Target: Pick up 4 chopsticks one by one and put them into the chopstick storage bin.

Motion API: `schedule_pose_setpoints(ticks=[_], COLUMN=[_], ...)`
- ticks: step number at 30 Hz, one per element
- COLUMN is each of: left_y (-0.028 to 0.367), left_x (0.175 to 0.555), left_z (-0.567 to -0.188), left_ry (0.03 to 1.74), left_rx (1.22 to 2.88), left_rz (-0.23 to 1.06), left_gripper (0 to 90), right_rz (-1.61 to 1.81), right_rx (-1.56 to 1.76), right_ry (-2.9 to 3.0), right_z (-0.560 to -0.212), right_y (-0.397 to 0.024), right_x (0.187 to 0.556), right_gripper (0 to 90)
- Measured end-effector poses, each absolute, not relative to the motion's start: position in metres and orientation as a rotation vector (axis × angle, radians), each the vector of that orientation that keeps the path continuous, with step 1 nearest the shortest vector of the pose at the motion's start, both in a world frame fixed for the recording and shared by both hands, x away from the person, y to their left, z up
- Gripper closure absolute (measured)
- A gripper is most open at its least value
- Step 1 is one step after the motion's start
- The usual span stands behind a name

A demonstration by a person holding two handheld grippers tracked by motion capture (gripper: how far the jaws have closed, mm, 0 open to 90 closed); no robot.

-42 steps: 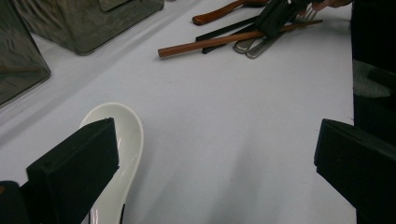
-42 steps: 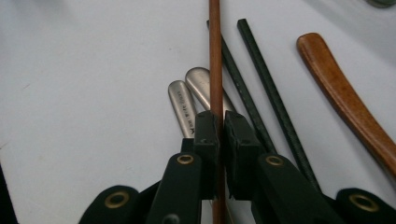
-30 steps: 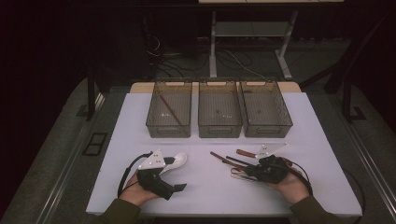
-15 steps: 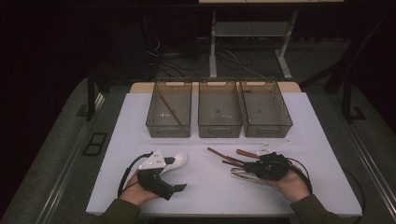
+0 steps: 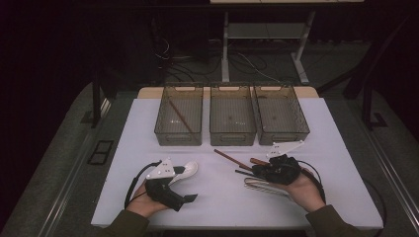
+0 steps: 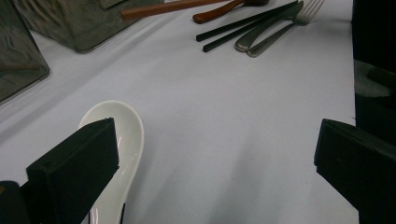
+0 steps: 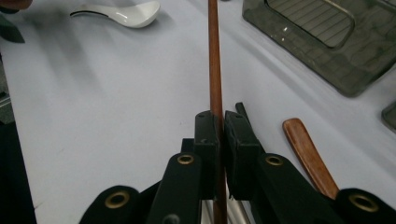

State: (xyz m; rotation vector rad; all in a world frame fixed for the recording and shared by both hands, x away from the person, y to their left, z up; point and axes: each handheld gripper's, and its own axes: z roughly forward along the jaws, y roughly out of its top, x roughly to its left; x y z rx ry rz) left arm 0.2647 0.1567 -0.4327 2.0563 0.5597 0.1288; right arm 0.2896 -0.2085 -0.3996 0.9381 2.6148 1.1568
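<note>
While the right tongs (image 7: 217,126) are pressed together on a brown chopstick (image 7: 214,60), the stick is seen in the right gripper view running straight ahead between the two black jaws, its near end hidden beneath the tongs' body and its far end cut off at the upper edge. In the high view the same stick (image 5: 231,159) is made out as a thin brown line slanting away from the right tongs (image 5: 257,170) toward the left tongs, its held end covered by the right hand (image 5: 296,185). Whether the stick is lifted clear of the white table (image 5: 222,197) cannot be told.

Just beside the right tongs, a wooden handle (image 7: 308,156) is seen, its lower end hidden behind the jaw. Black chopsticks (image 6: 243,29) and a metal fork (image 6: 280,28) lie close by; in the high view they are largely covered by the hand and hard to separate.

The left tongs (image 6: 215,154) are spread wide over bare table, with nothing between the jaws. A white ceramic spoon (image 6: 119,135) lies by one jaw and is partly hidden behind it; whether they touch cannot be told.

Beyond both tongs, three smoky bins (image 5: 232,118) stand in a row; a brown stick (image 5: 180,118) is dimly seen in the one farthest from the right tongs.
</note>
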Motion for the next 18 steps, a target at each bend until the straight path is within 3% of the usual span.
schedule_pose_setpoints(ticks=[18], left_y=[0.157], left_x=[0.265], left_z=[-0.433], left_ry=[0.560], left_rx=[2.061], left_rz=[0.133], left_gripper=[0.0], right_rz=[1.213], right_rx=[0.944], right_ry=[2.560], right_z=[-0.383], right_y=[-0.190], right_x=[0.316], right_gripper=[84.3])
